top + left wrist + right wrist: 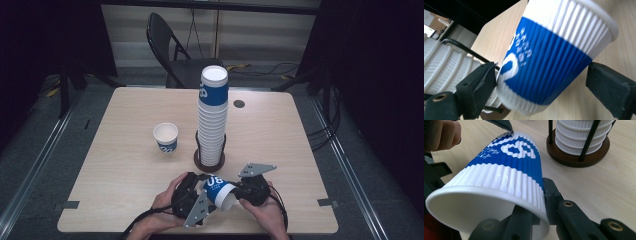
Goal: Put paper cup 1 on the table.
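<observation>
**Mia:** Where are the two hands?

**Ben:** Both are low, at the near edge of the table (125, 150). The left gripper (196, 196) and the right gripper (239, 195) face each other, with a blue and white paper cup (220, 192) lying on its side between them.

**Mia:** Who has hold of the cup?

**Ben:** The right gripper does. In the right gripper view, one jaw is inside the cup's mouth and the other presses on the outside, so the rim wall is pinched tight between them.

**Mia:** And the left one?

**Ben:** Its jaws stand wide apart. In the left gripper view the cup (554, 57) sits between them. One jaw is right up against the bottom end of the cup, and the other is clear of it. It is not squeezing.

**Mia:** Is anything in the cup?

**Ben:** It looks white and bare inside.

**Mia:** How many cups are there?

**Ben:** One in the grippers, and one small cup (166, 136) standing alone on the table, open end up. Then there is a tall stack of cups (212, 120) in a holder (209, 161) with a brown round base and black rods. The stack has too many for me to count.

**Mia:** Anything else?

**Ben:** One black chair (172, 50) behind the table.
</observation>
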`<state>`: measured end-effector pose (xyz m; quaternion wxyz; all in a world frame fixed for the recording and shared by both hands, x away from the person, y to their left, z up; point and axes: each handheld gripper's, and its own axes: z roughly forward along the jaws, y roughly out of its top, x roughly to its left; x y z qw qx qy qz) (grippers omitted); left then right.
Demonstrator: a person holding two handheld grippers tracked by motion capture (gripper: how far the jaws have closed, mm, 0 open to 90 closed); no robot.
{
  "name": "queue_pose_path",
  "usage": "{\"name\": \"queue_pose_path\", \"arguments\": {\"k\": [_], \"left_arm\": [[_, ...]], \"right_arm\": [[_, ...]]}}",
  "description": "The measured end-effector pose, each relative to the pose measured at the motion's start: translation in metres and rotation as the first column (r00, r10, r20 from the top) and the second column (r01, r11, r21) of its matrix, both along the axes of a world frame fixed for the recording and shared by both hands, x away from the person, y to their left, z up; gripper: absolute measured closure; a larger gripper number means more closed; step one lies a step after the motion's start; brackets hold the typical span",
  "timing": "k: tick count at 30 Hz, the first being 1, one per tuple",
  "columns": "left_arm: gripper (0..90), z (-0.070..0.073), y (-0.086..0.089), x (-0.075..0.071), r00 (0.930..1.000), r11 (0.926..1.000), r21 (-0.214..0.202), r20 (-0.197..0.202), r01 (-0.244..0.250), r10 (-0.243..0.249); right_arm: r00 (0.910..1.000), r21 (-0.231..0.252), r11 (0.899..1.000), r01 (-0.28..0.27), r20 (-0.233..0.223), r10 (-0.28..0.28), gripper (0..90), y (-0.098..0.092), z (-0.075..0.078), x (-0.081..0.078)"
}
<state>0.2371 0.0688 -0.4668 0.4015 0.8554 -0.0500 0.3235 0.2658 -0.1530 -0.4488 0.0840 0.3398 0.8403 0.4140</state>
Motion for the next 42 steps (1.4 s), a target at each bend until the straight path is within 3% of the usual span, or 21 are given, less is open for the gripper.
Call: {"name": "queue_pose_path", "arguments": {"k": [14, 30, 42], "left_arm": [[6.9, 0.000, -0.017, -0.006, 0.9967, 0.9988, 0.043, 0.078, 0.022, -0.026], [7.8, 0.002, -0.021, -0.008, 0.9962, 0.9984, 0.031, 0.072, 0.047, -0.049], [14.7, 0.002, -0.025, -0.010, 0.9941, 0.9961, 0.025, 0.066, 0.085, -0.087]], "right_arm": [[0.9998, 0.029, 1.000, -0.009, -0.016, 0.009, 85.8, 0.005, 0.001, 0.003], [0.9985, 0.068, 0.998, -0.014, -0.053, 0.017, 85.8, 0.004, 0.000, 0.007], [0.9972, 0.077, 0.997, -0.026, -0.068, 0.031, 84.9, 0.009, -0.001, 0.009]]}}
